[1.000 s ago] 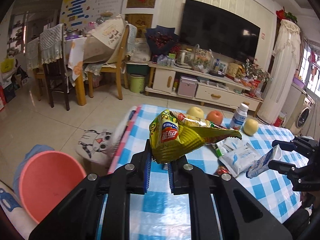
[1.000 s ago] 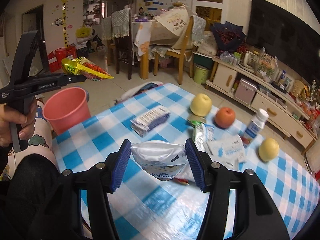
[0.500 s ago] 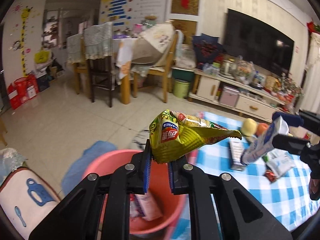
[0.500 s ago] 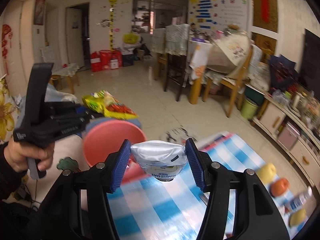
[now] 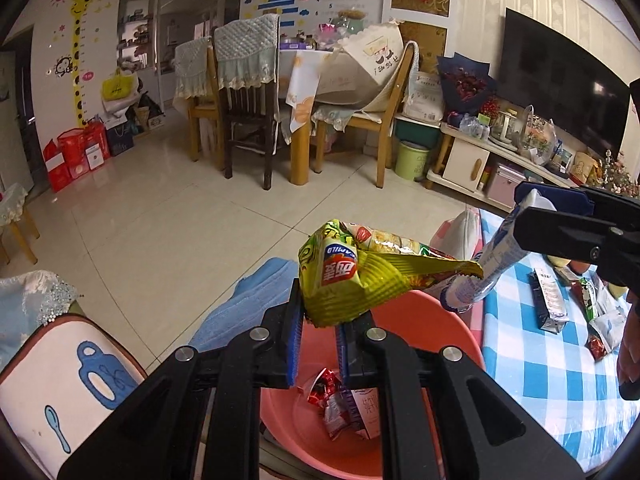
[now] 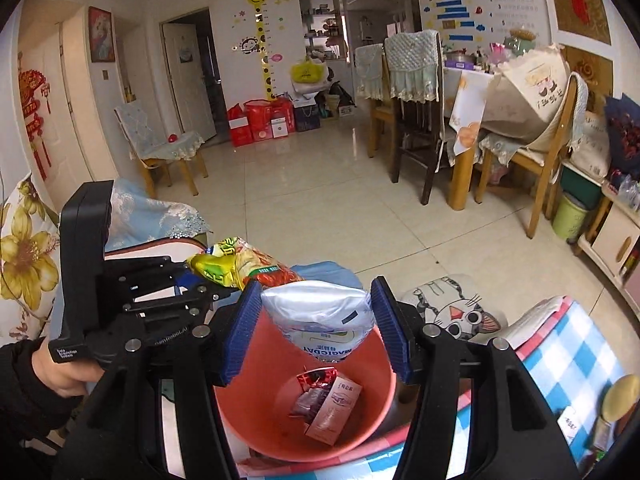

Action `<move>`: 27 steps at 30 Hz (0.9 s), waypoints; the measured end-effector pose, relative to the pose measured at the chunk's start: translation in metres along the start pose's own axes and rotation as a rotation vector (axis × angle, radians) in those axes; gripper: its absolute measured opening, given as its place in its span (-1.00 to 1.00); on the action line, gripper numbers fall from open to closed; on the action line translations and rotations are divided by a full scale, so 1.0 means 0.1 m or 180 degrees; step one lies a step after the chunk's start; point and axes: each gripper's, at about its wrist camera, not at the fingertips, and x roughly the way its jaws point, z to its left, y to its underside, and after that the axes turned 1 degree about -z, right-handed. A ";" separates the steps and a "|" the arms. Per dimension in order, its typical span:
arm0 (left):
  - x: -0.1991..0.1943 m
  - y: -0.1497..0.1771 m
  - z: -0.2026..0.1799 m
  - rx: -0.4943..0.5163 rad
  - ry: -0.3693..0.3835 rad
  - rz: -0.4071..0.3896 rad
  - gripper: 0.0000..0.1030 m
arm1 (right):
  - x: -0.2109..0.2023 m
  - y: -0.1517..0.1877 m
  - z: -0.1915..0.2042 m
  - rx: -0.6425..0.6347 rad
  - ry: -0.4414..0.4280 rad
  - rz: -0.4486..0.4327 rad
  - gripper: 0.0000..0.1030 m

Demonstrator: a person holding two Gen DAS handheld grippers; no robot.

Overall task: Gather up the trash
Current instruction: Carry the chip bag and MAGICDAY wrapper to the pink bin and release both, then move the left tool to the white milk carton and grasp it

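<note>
**Now both hands are hovering trash over the bin**

Right now two pieces of trash are hanging above one pink bin (image 6: 384, 392). The left gripper (image 5: 316, 344) is pinching a yellow snack bag (image 5: 352, 276) with its jaws nearly closed. The right gripper (image 6: 316, 328) is clamping a white pouch (image 6: 320, 316) at about half its spread. Both loads are sitting at twelve o'clock over the bin's mouth. Next, each grip needs releasing so the pieces drop cleanly inside. Within the bin, perhaps two or three wrappers (image 6: 326, 404) are lying; the pile is hard to separate. More litter (image 5: 576, 304) is waiting on the checked table (image 5: 532, 364), at three o'clock.
</note>
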 end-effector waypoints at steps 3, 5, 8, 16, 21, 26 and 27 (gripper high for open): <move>0.08 0.03 -0.03 0.0013 0.0029 0.0028 -0.71 | 0.09 -0.02 -0.01 0.0026 -0.0034 0.0030 0.12; 0.12 0.05 -0.08 0.0028 0.0044 0.0050 -0.71 | 0.12 0.00 -0.03 0.0035 -0.0035 0.0045 0.12; 0.18 0.10 -0.12 0.0046 0.0077 0.0119 -0.70 | 0.18 0.06 -0.07 0.0034 -0.0065 0.0107 0.12; 0.28 0.22 -0.11 0.0039 -0.0019 0.0288 -0.29 | 0.31 0.21 -0.15 0.0188 -0.0020 0.0177 0.34; 0.20 0.21 -0.11 0.0037 -0.0071 0.0221 0.15 | 0.17 0.29 -0.25 0.0325 0.0003 0.0134 0.35; 0.04 0.17 -0.25 0.0060 -0.0115 0.0103 0.44 | -0.24 0.52 -0.37 0.0385 0.0173 0.0027 0.55; 0.01 0.16 -0.32 0.0075 -0.0093 0.0079 0.49 | -0.37 0.61 -0.40 0.0392 0.0252 0.0018 0.60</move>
